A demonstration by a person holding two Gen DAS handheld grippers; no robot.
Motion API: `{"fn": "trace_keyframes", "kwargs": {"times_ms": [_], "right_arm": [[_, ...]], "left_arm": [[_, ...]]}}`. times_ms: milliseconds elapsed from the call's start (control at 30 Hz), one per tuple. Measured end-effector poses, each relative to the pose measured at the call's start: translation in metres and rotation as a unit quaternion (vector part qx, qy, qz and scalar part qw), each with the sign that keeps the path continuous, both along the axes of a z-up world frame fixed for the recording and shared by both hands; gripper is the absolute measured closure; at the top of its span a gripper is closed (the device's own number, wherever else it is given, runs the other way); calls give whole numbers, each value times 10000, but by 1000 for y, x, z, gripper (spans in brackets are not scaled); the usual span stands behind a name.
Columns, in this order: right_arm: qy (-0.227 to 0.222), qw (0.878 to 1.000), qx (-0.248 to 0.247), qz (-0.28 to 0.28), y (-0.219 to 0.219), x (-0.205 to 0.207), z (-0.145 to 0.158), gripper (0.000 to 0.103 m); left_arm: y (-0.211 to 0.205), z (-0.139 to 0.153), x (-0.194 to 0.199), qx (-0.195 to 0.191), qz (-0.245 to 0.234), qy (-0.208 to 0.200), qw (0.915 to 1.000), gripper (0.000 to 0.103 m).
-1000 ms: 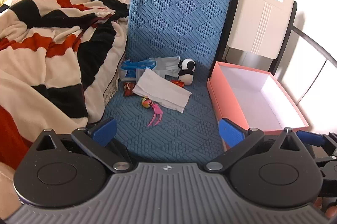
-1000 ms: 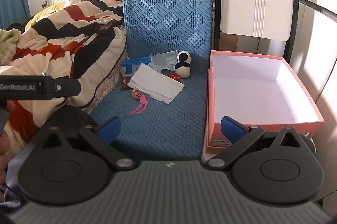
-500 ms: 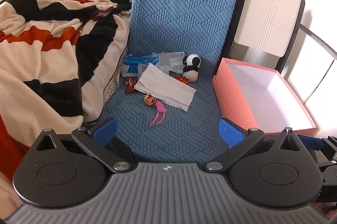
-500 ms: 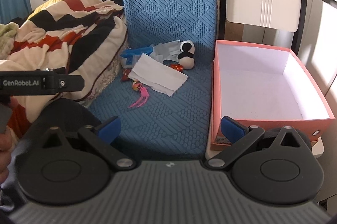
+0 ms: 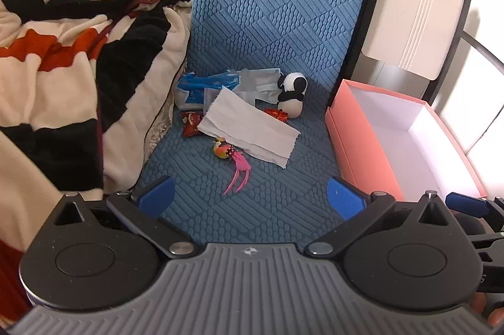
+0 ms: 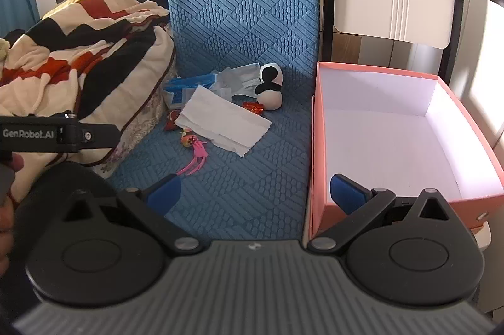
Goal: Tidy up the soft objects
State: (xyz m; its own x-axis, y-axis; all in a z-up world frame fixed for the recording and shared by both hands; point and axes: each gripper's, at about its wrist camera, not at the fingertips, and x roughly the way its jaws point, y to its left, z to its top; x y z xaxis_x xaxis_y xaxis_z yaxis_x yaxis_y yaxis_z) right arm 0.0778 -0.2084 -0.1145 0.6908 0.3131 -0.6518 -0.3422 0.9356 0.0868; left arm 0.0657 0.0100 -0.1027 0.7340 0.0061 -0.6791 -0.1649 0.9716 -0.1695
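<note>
1. One striped blanket [image 5: 78,51], red, black and cream, is heaped at the far left beside the blue quilted mat [image 5: 267,20].
2. On the mat lies one cluster of soft things: one blue plastic bag [image 5: 204,81], two red wrappers [image 5: 190,127], one white tissue [image 5: 249,127], one pink tasselled toy [image 5: 234,160], one grey face mask [image 5: 258,84], and one panda plush [image 5: 291,95] at the cluster's right end.
3. One pink box [image 6: 393,127], white inside, stands just right of the mat with nothing in it.
4. Two tools: the left gripper [image 5: 250,196] and right gripper [image 6: 255,193] both hover near the mat's front with jaws spread wide, holding nothing.
</note>
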Motion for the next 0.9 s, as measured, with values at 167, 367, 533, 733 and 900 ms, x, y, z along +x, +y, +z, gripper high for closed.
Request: {"fn": "trace_keyframes", "kwargs": {"times_ms": [167,367,533,733,900], "right_arm": [[-24,9999,45,99,7,17,-8,0],[5,9998,37,171,17,40,-19,0],[-45,9996,151,236,21,56,-28,0],[-208,9994,155,218,24,74,-37,1],[-252,9994,57,235,29,91,-47,2]], "left_arm": [[5,-12,23,-24,-13,76,10000,0],[11,-22,48,-233,61,223,9995,0],[16,-32,67,-390,127,219,9989,0],[21,-35,90,-536,210,178,9982,0],[26,-34,106,-570,271,203,9978,0]]}}
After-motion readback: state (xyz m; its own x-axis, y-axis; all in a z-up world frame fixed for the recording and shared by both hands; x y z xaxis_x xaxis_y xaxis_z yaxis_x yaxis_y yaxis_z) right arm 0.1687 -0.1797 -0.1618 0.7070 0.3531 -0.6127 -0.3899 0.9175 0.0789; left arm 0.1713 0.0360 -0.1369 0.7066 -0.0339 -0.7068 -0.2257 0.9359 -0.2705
